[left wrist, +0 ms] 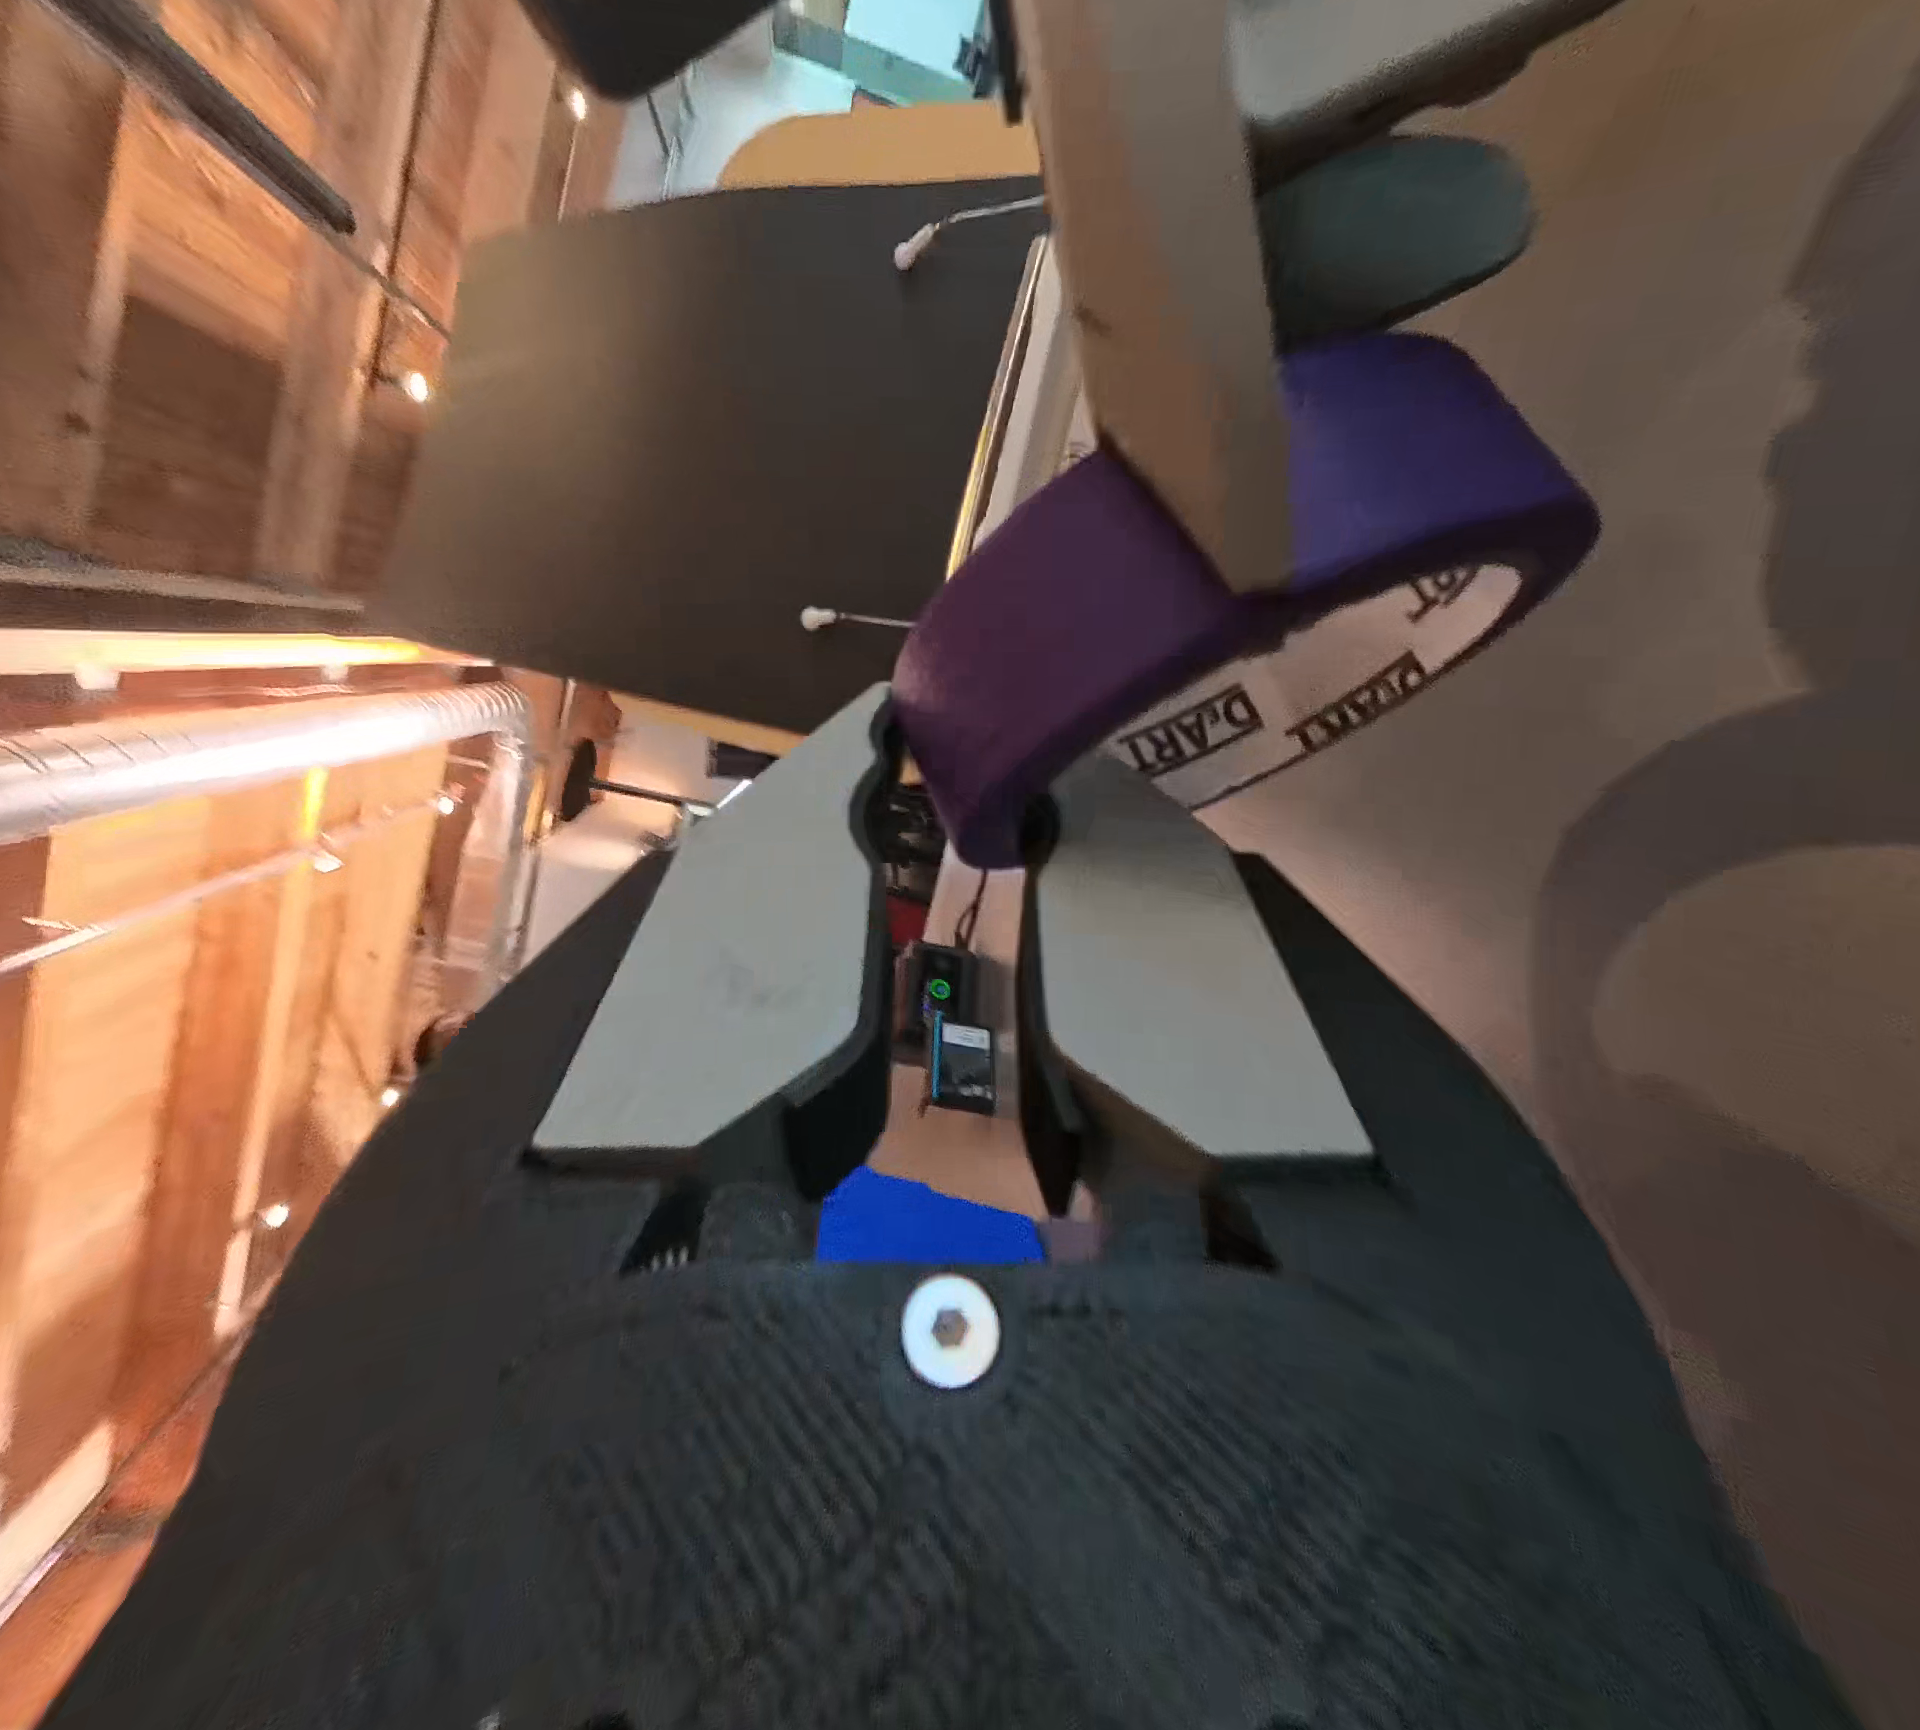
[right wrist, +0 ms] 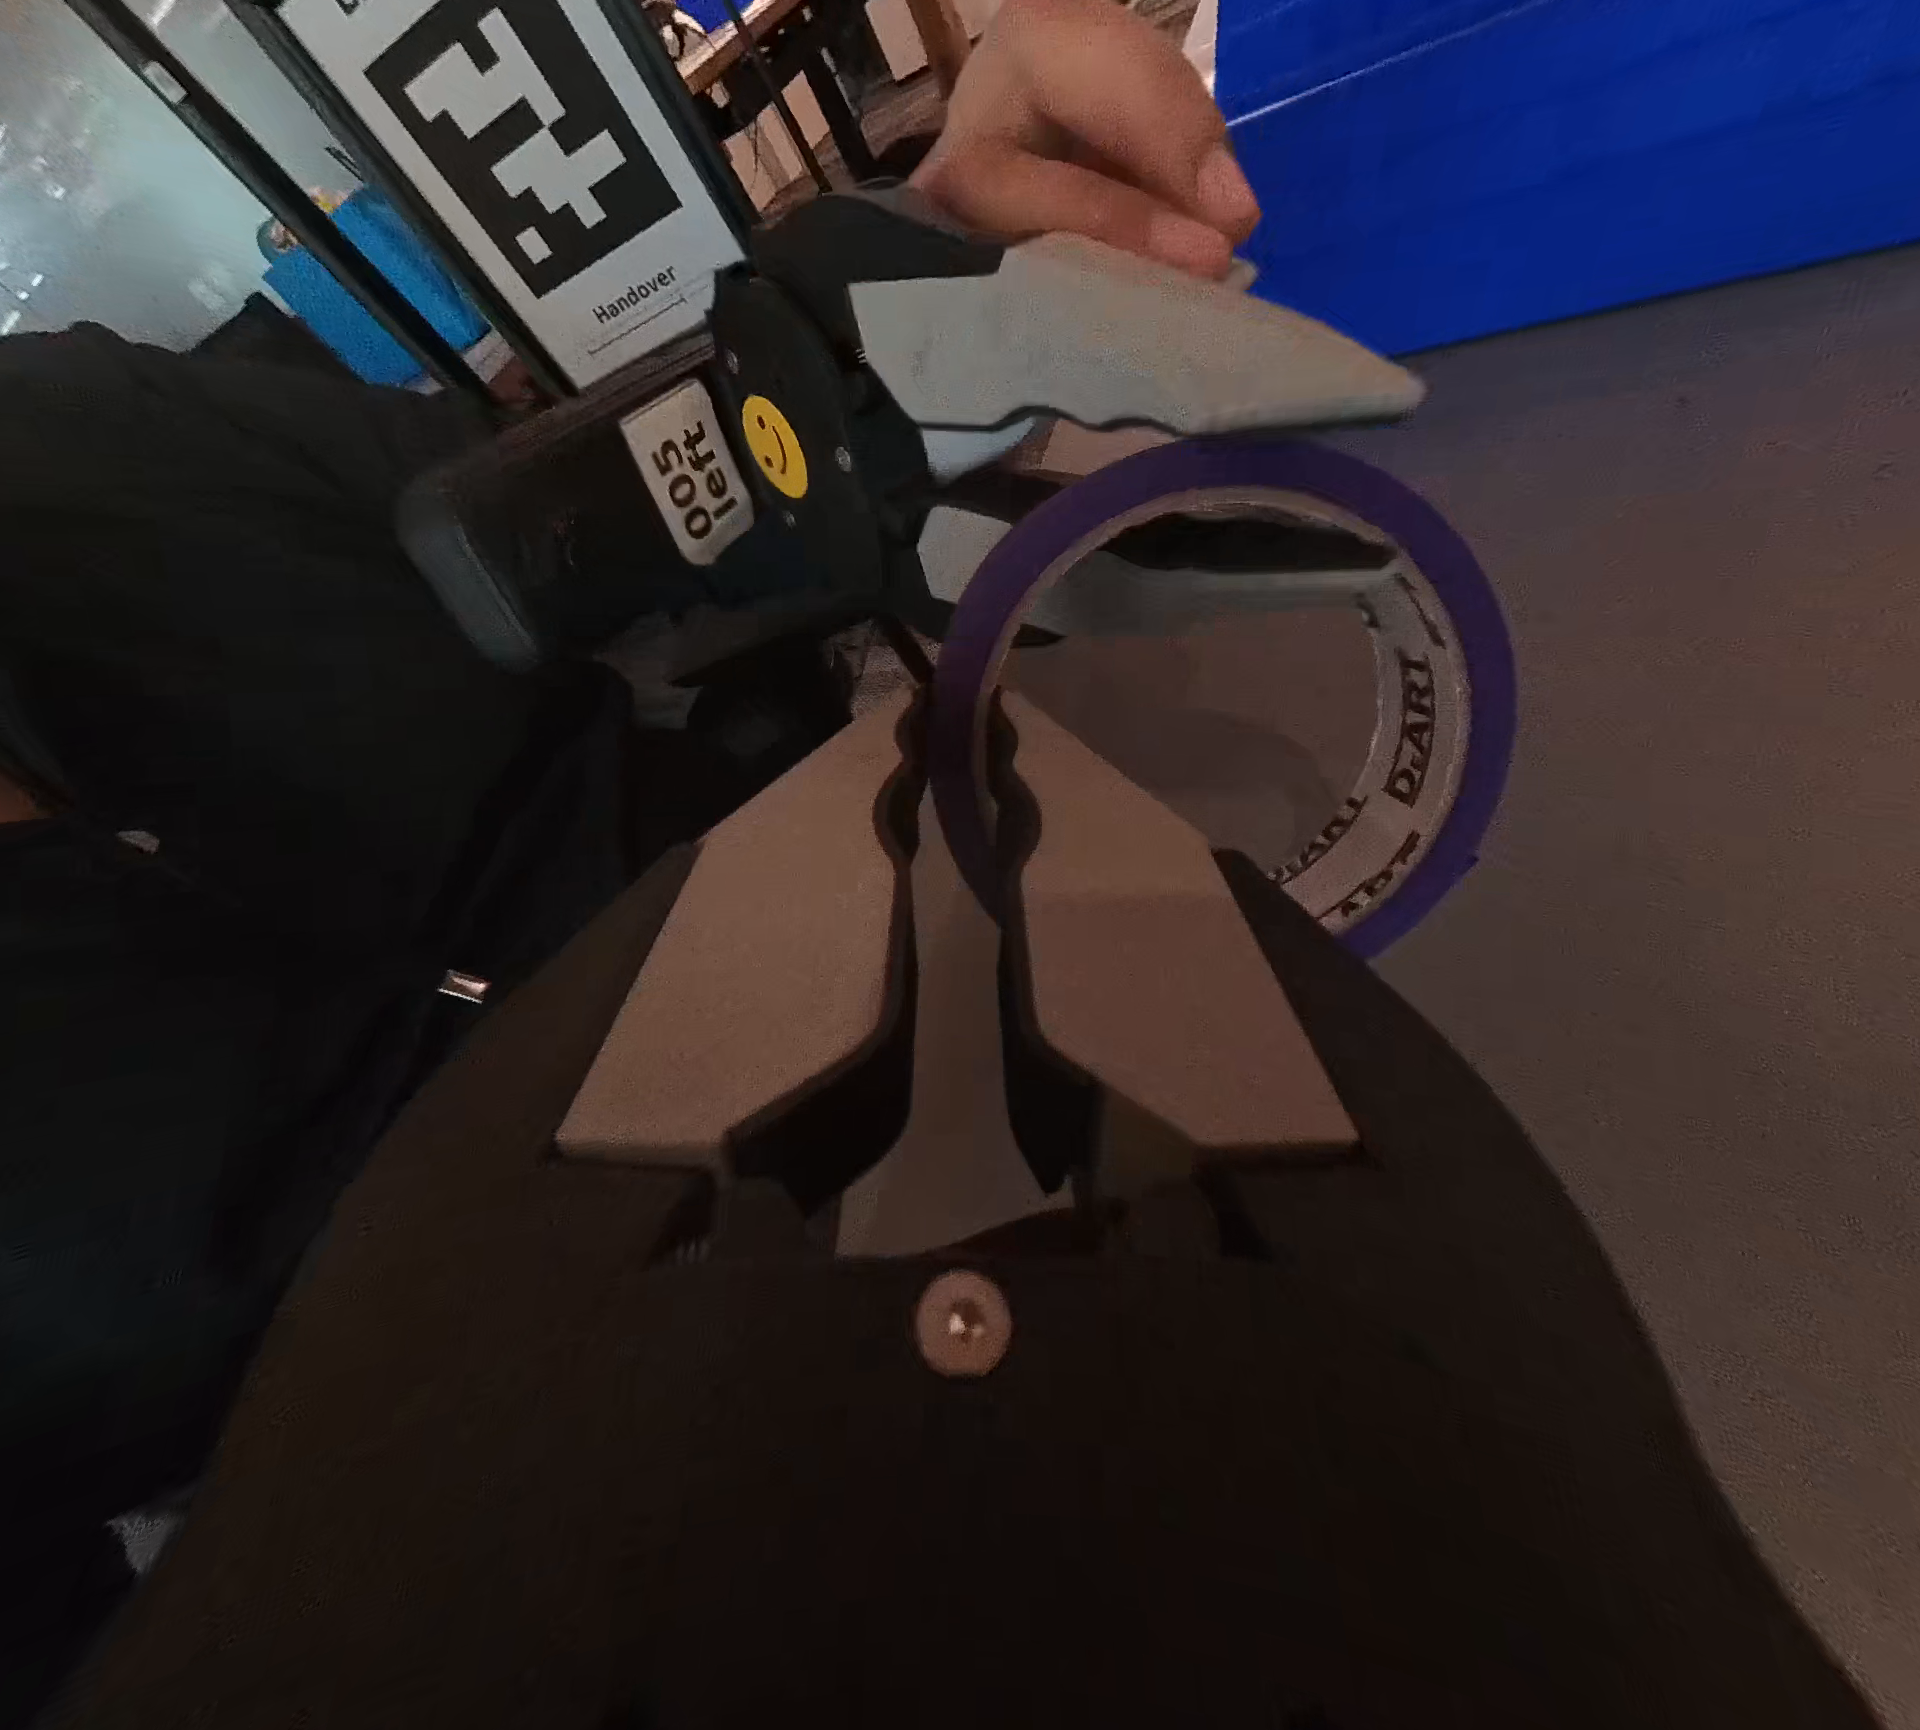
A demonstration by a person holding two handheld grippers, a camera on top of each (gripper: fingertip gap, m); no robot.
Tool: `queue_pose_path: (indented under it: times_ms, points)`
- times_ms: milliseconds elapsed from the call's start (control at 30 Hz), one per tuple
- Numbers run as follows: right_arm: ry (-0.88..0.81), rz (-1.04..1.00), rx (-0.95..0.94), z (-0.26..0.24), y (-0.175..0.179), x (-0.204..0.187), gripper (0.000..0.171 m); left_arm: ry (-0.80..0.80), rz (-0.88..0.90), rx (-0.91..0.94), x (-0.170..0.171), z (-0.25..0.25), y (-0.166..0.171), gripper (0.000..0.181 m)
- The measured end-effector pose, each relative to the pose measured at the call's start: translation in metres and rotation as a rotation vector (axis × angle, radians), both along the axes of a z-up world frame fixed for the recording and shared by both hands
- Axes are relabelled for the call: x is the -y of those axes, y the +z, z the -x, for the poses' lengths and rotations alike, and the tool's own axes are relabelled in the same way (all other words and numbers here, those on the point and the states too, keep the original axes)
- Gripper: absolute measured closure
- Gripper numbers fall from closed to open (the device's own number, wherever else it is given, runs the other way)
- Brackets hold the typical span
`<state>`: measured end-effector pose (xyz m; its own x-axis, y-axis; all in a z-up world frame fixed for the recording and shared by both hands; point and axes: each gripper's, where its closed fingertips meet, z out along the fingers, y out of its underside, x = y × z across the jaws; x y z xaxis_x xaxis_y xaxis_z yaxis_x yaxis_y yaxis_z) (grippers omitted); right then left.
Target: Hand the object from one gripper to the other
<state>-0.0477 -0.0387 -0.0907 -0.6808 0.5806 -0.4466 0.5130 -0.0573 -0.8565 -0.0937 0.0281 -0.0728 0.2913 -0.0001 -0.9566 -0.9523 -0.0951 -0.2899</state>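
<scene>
A purple tape roll [left wrist: 1039, 641] with a white inner core is held in the air between both grippers. In the right wrist view my right gripper [right wrist: 961, 735] is shut on the roll's [right wrist: 1491, 693] near wall. My left gripper [right wrist: 1392, 491] comes in from the left, with one finger above the roll and one through its hole. In the left wrist view my left gripper [left wrist: 961, 766] straddles the roll's wall, and its jaws stand a little wider than the wall. The right gripper [left wrist: 1309, 454] reaches down from the top with one finger across the roll.
A grey table top [right wrist: 1662, 953] lies below, with a blue bin [right wrist: 1558, 70] at its far right. A hand [right wrist: 1091, 122] holds the left gripper, beside a black-and-white marker board [right wrist: 499, 142]. A black panel [left wrist: 707, 433] and a wooden wall [left wrist: 208, 226] show behind. The grippers' ends are close to 8 cm from one another.
</scene>
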Motion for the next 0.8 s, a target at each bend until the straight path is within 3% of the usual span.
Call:
queue_pose_path:
  times_ms: [133,333,433,500,800]
  points:
    - [-0.027,-0.023,-0.02,0.0,0.0,-0.005,0.162,0.023,0.026,0.055,-0.004,0.001,-0.001,0.169]
    - [-0.164,0.007,-0.2,-0.001,0.037,-0.037,0.13,0.046,0.028,0.675,-0.004,0.035,0.024,0.173]
    - [-0.192,0.011,-0.274,-0.003,0.047,-0.04,0.113,0.021,0.018,0.891,-0.004,0.042,0.034,0.174]
    - [-0.173,-0.018,-0.27,-0.001,0.042,-0.033,0.107,0.011,0.008,0.928,-0.005,0.043,0.036,0.174]
    - [-0.26,-0.221,-0.267,0.021,0.013,-0.034,0.107,0.068,0.062,0.921,-0.007,0.045,0.014,0.173]
